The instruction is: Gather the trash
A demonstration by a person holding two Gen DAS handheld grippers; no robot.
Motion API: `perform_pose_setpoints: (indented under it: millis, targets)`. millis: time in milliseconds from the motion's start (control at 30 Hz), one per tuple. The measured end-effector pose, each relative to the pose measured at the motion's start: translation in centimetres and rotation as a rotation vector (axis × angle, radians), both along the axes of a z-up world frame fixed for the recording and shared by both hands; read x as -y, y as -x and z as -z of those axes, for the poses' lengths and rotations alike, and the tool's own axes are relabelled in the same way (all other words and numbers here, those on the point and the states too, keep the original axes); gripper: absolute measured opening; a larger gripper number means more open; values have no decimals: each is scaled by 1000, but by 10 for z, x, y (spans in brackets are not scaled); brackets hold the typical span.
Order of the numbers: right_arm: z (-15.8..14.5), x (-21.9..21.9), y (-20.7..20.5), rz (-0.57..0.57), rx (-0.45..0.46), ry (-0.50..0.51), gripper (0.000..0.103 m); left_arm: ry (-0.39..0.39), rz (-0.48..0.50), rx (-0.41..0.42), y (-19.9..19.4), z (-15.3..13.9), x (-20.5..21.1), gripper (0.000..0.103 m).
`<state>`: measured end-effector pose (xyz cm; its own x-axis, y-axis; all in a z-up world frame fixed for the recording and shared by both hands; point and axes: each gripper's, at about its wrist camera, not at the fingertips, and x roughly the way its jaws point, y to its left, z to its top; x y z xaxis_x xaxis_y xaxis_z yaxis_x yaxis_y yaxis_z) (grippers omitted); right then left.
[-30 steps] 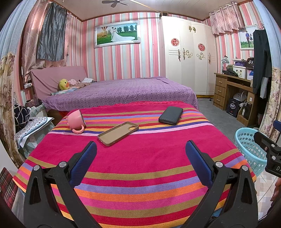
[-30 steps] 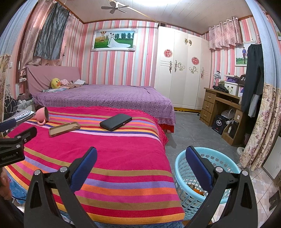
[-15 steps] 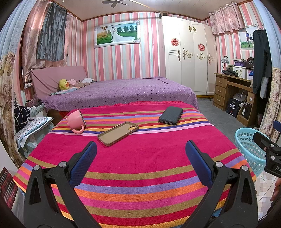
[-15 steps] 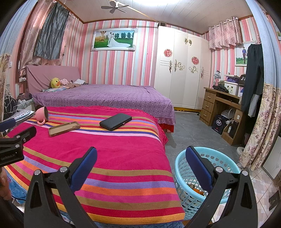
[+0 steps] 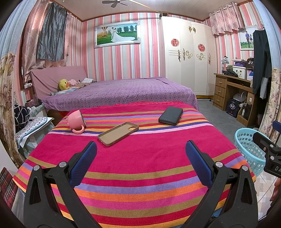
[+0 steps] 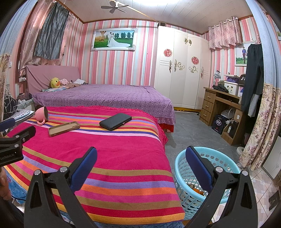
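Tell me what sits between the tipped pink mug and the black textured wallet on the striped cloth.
The tan phone case, lying open side up between the pink mug and the black wallet, touching neither. Both wrist views show it.

We are looking at pink striped walls, a white wardrobe, a purple bed, a wooden desk on grey floor tiles, and a ceiling fan hanging overhead.

Brightly and evenly lit from overhead, brightest on the ceiling toward 12 o'clock. Soft, faint shadows only. Sharp focus throughout, no motion blur. Strong fisheye bending toward 3 and 9 o'clock; black vignette in all corners.
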<state>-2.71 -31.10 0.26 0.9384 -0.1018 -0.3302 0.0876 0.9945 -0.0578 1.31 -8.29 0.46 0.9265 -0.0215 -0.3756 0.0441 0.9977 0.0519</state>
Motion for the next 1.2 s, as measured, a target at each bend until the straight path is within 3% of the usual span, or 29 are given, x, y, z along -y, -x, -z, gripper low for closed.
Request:
perform_pose_setpoints:
  millis: [1200]
  targets:
    - [0, 1, 0, 4, 0, -2, 98, -2, 6, -5, 0, 0, 2, 98]
